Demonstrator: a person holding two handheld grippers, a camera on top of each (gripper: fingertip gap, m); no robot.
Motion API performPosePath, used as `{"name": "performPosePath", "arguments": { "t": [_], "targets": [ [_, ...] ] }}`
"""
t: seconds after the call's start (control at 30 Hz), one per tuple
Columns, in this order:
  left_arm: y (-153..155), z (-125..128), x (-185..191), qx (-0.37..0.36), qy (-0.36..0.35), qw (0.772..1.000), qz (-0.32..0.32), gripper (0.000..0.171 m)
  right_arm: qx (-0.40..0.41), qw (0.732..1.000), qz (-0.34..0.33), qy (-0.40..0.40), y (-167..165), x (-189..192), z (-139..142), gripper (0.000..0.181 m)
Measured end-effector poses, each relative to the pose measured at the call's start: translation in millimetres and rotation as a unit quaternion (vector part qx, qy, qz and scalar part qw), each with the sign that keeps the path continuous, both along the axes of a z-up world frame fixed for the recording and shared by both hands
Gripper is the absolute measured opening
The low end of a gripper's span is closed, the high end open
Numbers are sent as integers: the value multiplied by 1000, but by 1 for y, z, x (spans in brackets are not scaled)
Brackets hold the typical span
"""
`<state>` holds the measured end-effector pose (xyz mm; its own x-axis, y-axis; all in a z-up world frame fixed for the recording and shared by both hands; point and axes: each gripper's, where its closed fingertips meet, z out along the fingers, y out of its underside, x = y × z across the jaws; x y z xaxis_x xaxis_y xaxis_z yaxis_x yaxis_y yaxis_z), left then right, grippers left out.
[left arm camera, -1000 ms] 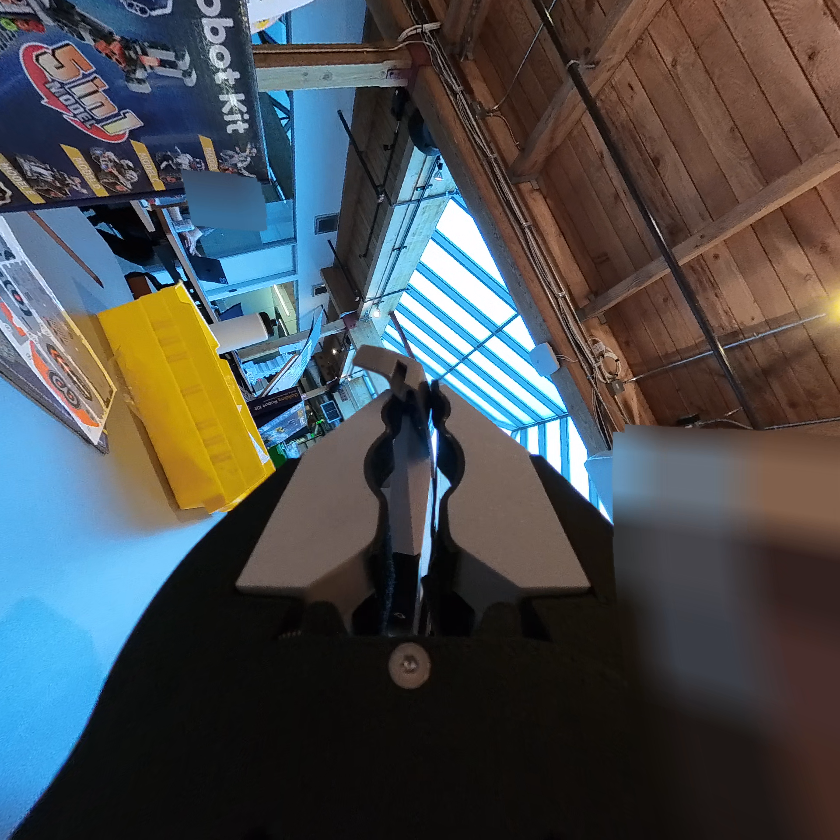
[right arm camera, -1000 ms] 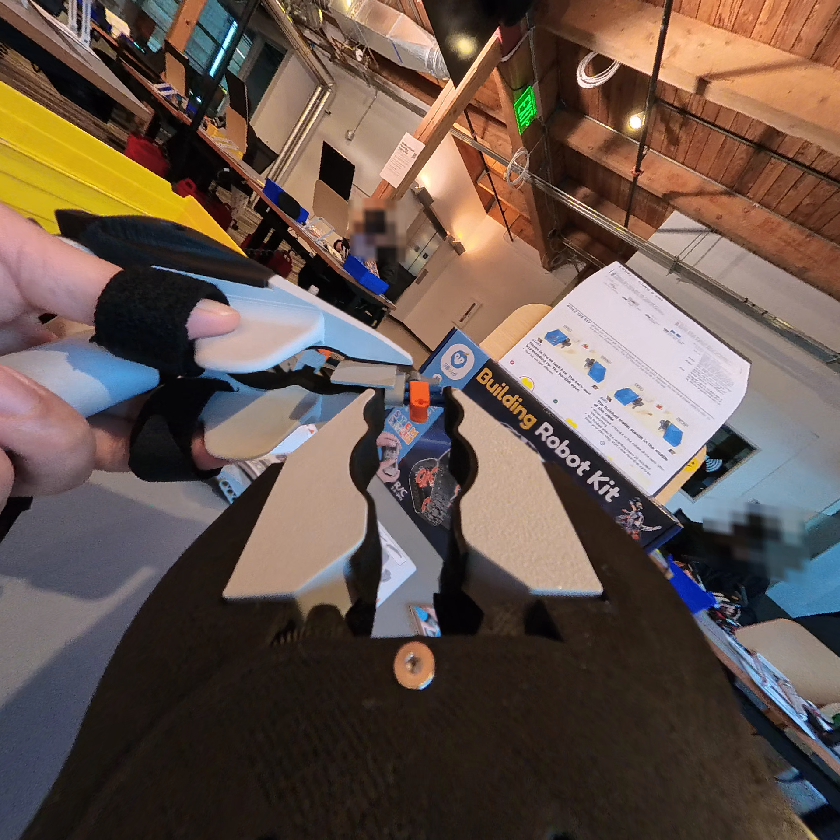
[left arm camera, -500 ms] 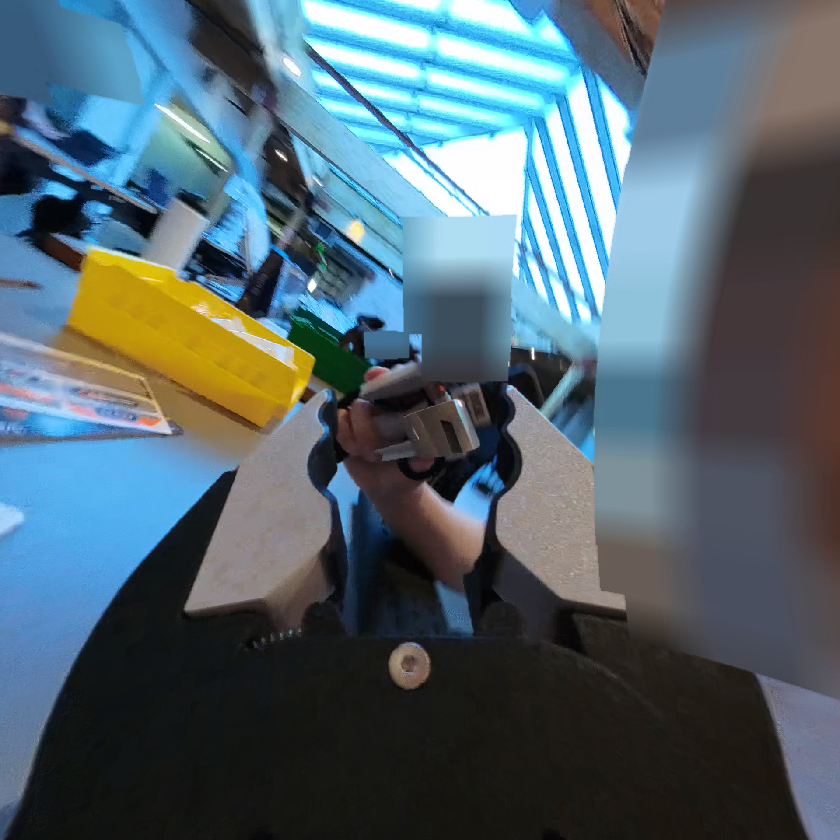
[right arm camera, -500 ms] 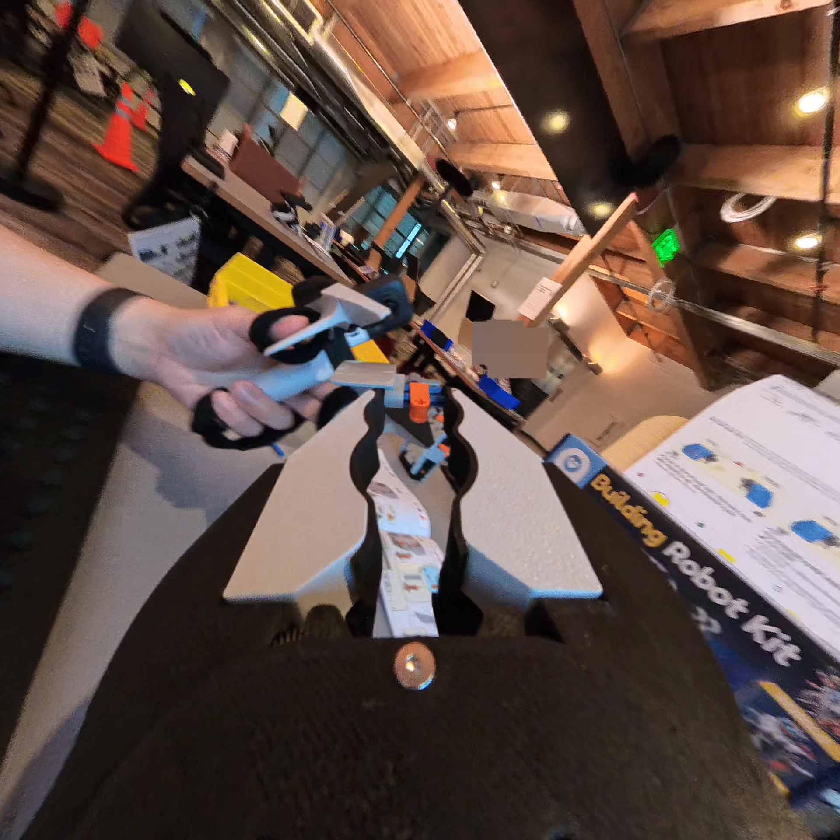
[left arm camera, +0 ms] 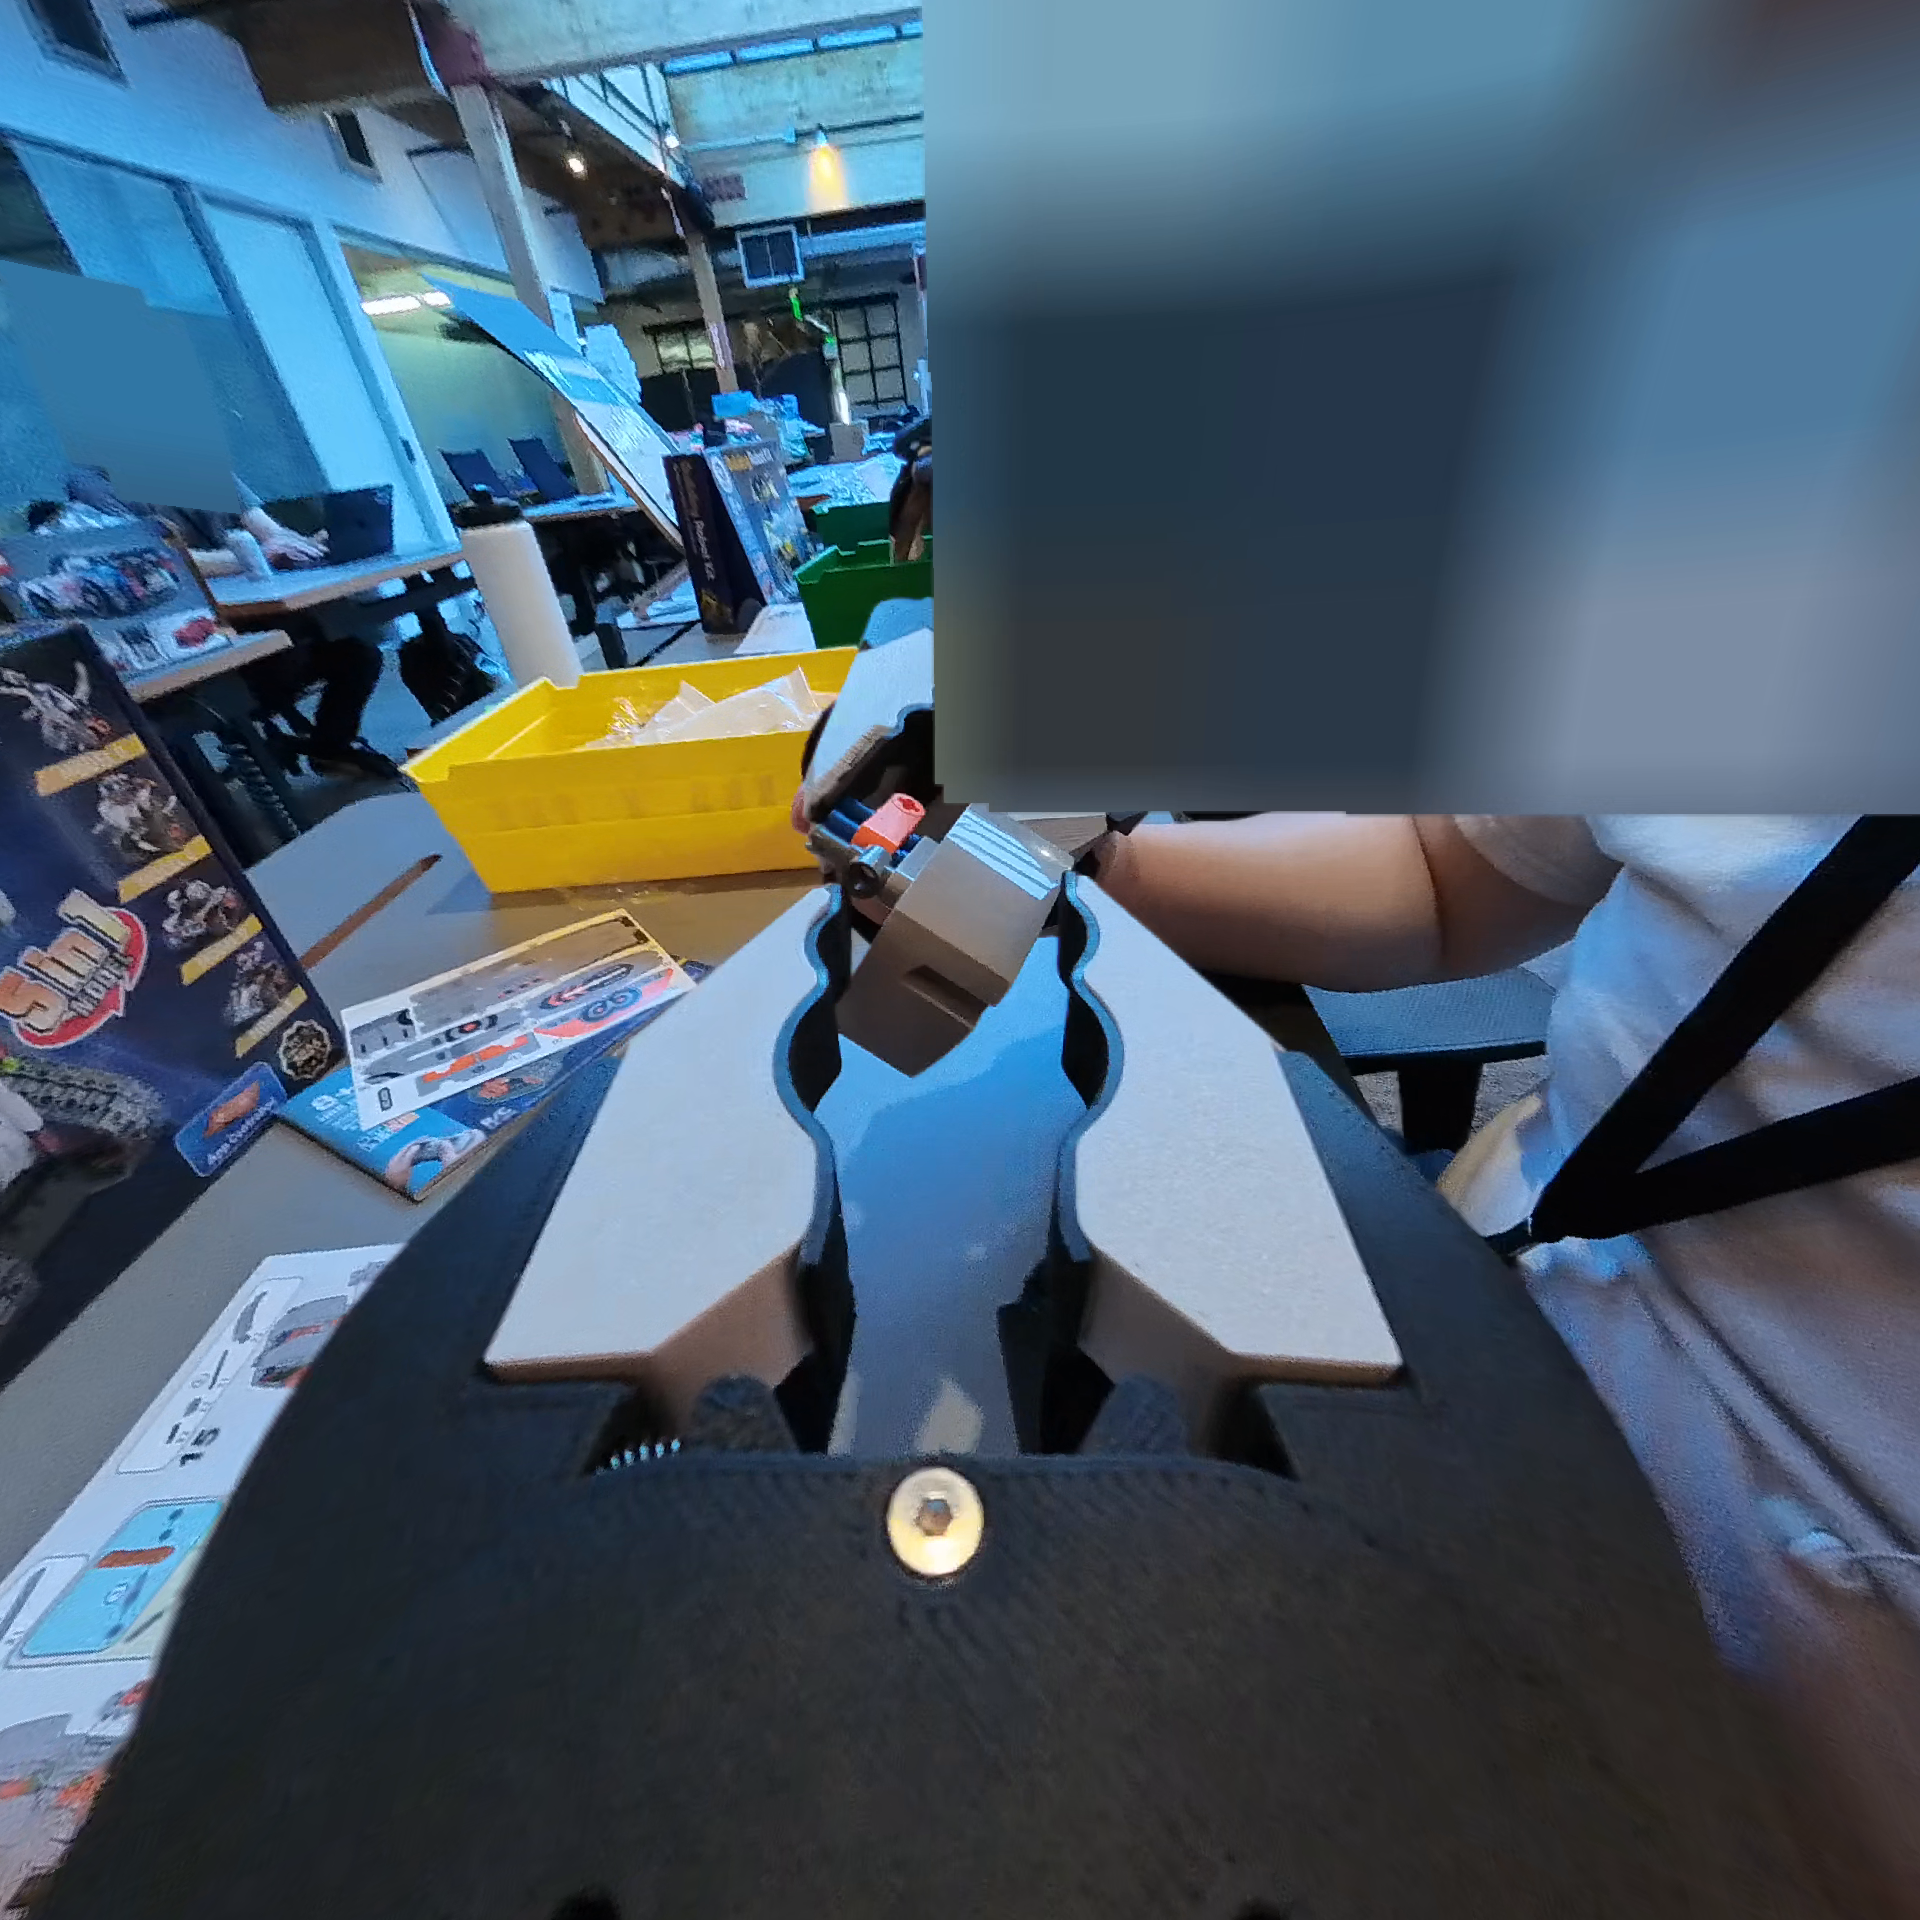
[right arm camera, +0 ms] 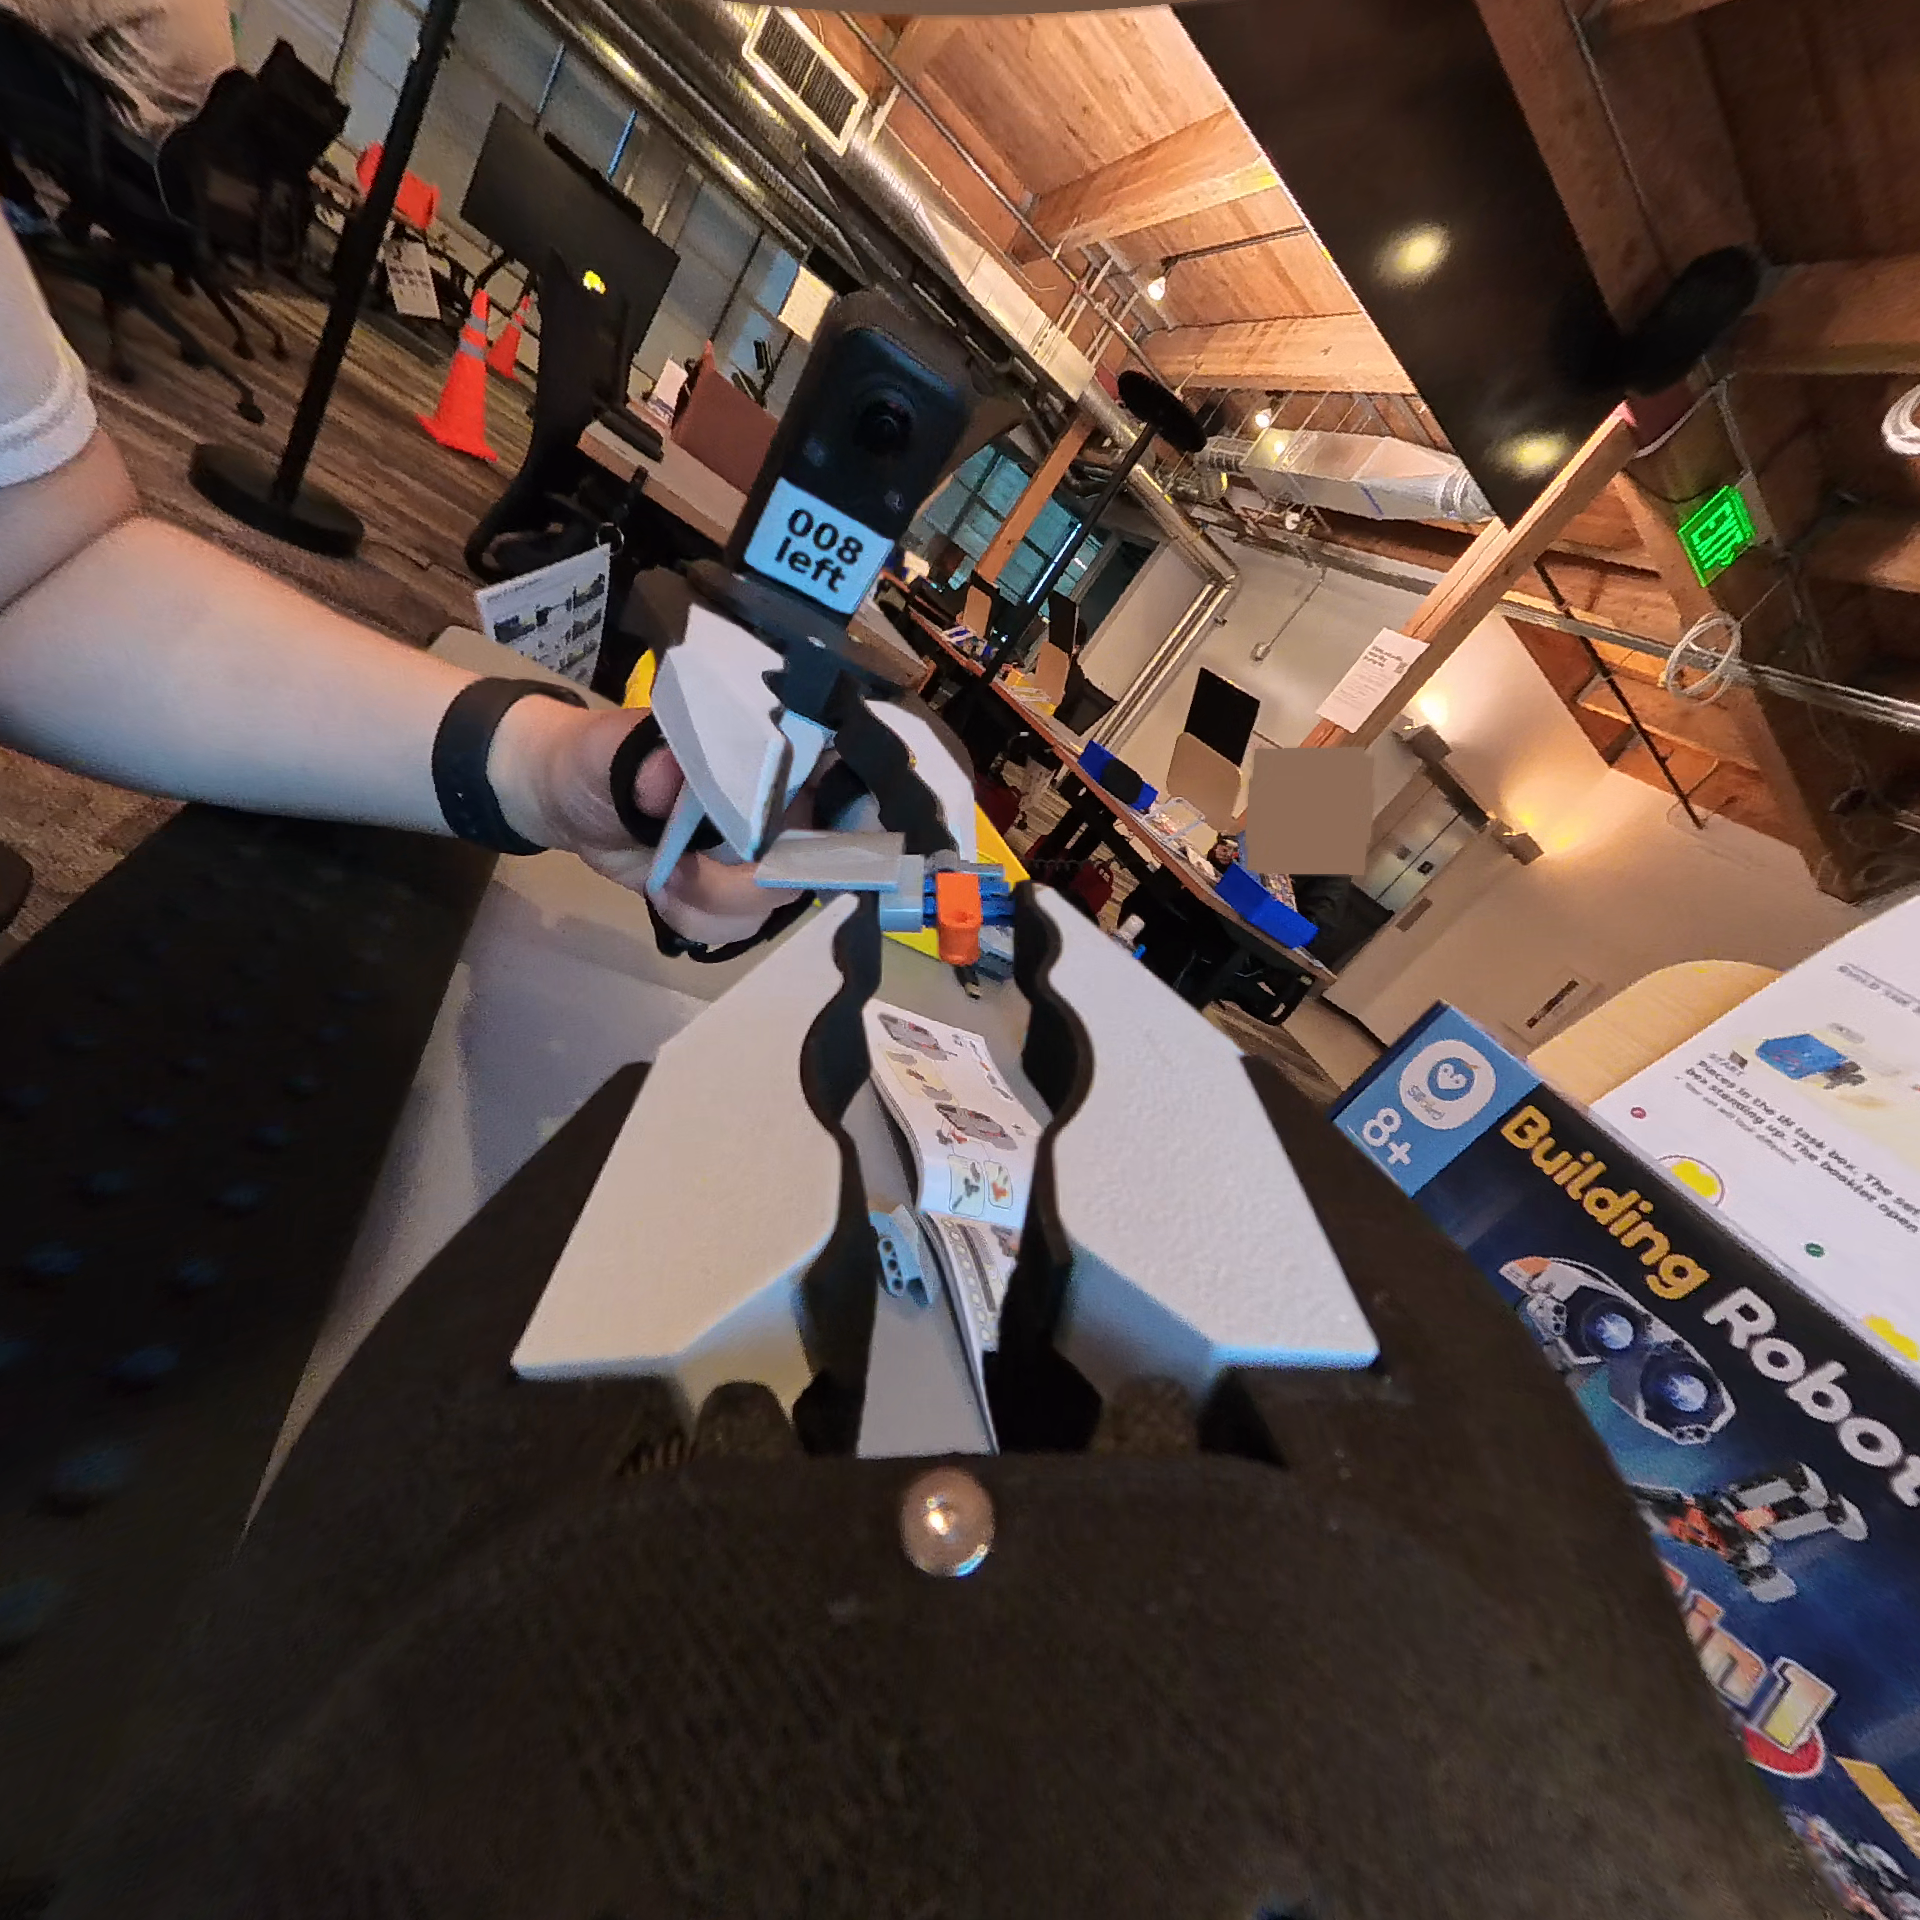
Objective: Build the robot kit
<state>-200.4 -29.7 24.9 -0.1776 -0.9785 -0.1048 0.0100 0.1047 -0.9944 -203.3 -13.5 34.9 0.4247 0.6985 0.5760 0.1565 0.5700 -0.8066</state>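
Note:
A small brick assembly is held in the air between both grippers. It has a grey block (left arm camera: 940,930) with an orange piece (left arm camera: 891,821) and blue pins at one end. My left gripper (left arm camera: 945,899) has its jaws set against the sides of the grey block. My right gripper (right arm camera: 940,904) is shut on the orange and blue end (right arm camera: 956,914). The left gripper (right arm camera: 821,831) shows in the right wrist view, in a hand, with the grey block edge-on at its tips. The right gripper (left arm camera: 868,727) shows behind the block in the left wrist view.
On the grey table lie an open instruction booklet (right arm camera: 956,1101), a sticker sheet (left arm camera: 509,1008) and a small grey part (right arm camera: 899,1257). A yellow bin (left arm camera: 623,800) with plastic bags stands behind. A dark kit box (left arm camera: 114,935) stands at left. The person's forearm (left arm camera: 1278,894) crosses at right. Both grippers' tips are close together, under 4 cm apart.
The left gripper swung down from pointing at the ceiling, opened off the thin edge of the grey piece, and now closes across its wider side. The right gripper kept hold of the orange end.

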Motion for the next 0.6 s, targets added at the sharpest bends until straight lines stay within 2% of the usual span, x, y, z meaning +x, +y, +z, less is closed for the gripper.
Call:
{"name": "performPosePath", "arguments": {
  "t": [0.13,0.23,0.6],
  "targets": [
    [-4,-1,-4,-10,-6,1000,-7,37,4,1000,-10,-18,-3,-5,-1,24],
    [-3,-3,-6,-43,-5,999,-19,36,3,999,-22,-35,-2,-6,-5,24],
    [-5,-2,-9,-122,-14,991,-61,37,-18,999,-34,-35,0,-12,-8,24]
  ]
}}
